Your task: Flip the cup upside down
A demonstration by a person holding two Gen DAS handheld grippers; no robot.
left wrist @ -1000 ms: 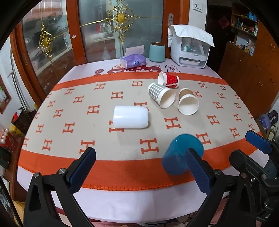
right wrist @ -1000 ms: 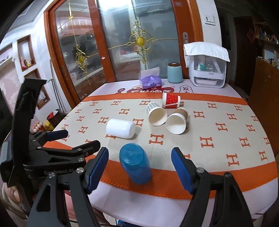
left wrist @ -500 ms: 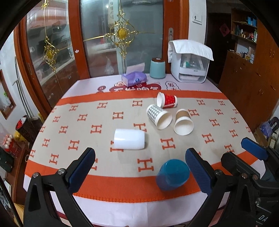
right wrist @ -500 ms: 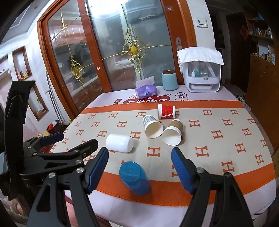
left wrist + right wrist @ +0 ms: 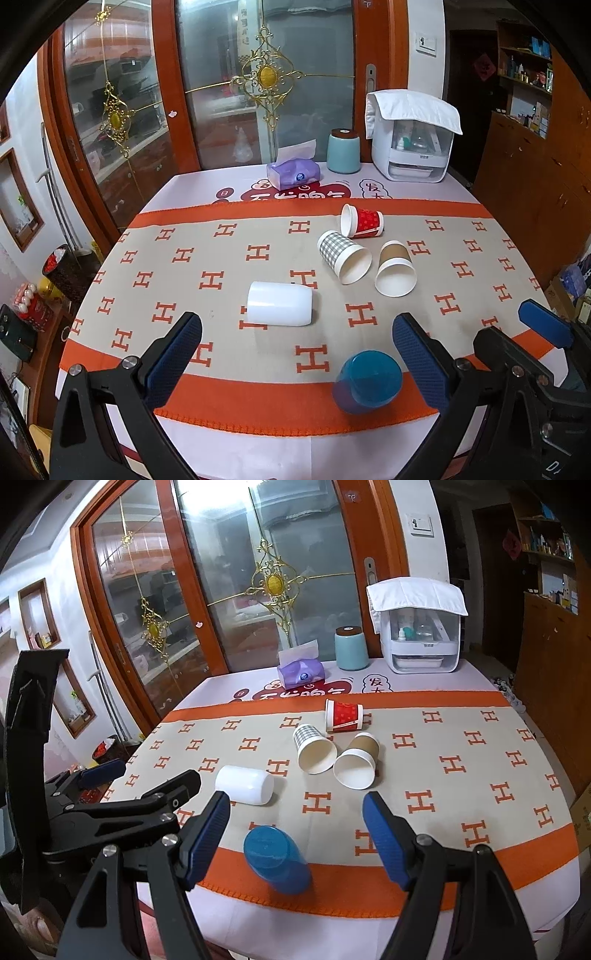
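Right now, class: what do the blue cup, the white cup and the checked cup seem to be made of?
Blue cup: likely plastic, translucent, glossy, with highlights on its base.
White cup: probably plastic, opaque, smooth with a soft sheen.
Checked cup: apparently paper, matte printed wall, plain white inside, rolled rim.

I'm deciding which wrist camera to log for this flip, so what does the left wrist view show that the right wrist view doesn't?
Only the left wrist view shows the right gripper at its right edge and a black phone at far left. Only the right wrist view shows the left gripper from the side. Both share the blue cup near the table's front edge, the white cup, three paper cups on their sides, and open jaws.
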